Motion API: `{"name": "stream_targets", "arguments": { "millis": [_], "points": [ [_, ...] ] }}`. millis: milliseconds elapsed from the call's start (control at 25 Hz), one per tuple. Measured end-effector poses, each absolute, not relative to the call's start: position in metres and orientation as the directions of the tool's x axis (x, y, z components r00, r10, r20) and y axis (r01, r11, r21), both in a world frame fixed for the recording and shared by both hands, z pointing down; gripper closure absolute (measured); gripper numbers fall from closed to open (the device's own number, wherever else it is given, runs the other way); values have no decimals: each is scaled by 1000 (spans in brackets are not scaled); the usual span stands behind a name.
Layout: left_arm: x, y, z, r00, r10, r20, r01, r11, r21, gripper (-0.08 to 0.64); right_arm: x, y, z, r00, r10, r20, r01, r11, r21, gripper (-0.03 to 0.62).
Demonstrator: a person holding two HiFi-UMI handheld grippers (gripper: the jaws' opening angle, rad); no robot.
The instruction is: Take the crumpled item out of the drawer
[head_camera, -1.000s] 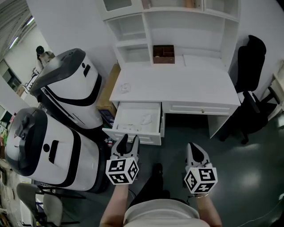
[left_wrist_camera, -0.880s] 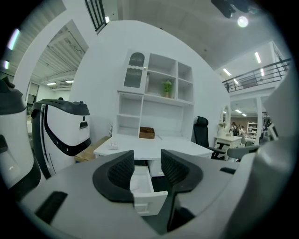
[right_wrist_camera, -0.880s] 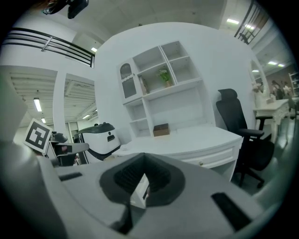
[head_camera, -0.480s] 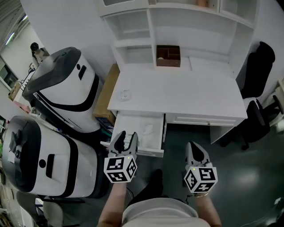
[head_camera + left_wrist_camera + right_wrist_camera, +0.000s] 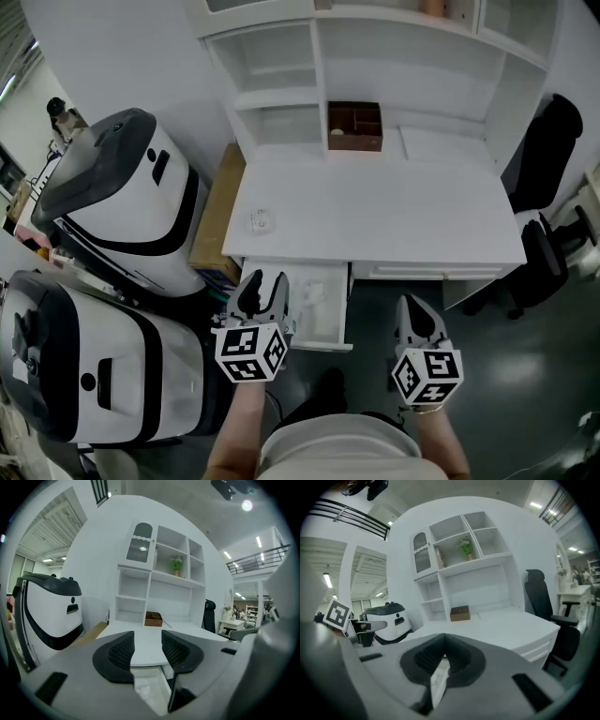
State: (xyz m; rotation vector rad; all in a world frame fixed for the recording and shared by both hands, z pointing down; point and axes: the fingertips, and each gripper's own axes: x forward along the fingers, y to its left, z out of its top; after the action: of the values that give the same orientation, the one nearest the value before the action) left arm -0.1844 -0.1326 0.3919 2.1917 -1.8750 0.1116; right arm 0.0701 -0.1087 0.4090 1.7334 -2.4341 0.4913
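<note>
The white desk's [image 5: 375, 216] left drawer [image 5: 321, 344] is pulled out. A small white crumpled item [image 5: 310, 293] lies inside it near the right wall. My left gripper [image 5: 264, 282] hovers over the drawer's front left corner, open, with nothing between its jaws. In the left gripper view the crumpled item [image 5: 143, 693] shows below the left gripper [image 5: 147, 645], down in the drawer. My right gripper [image 5: 413, 315] hangs to the right of the drawer in front of the desk. In the right gripper view, the right gripper [image 5: 442, 641] is shut with its tips touching and holds nothing.
Two big white-and-black machines [image 5: 117, 192] [image 5: 89, 375] stand close on the left. A cardboard box [image 5: 212, 216] sits beside the desk. A small white object [image 5: 261, 220] and a brown wooden box [image 5: 354, 127] sit on the desk. A black chair [image 5: 542, 159] stands at the right.
The view has moved in closer to the desk. My left gripper has come forward from in front of the drawer to over its front left corner. The right gripper has stayed about where it was.
</note>
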Motion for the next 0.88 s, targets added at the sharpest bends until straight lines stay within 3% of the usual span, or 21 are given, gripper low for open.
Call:
{"name": "stream_targets", "arguments": {
  "millis": [880],
  "points": [
    [-192,-174,402,209,-947,242,-973,-178,144,397,60,-150,399,-315,-912,263,-943,270,-195,591]
  ]
}}
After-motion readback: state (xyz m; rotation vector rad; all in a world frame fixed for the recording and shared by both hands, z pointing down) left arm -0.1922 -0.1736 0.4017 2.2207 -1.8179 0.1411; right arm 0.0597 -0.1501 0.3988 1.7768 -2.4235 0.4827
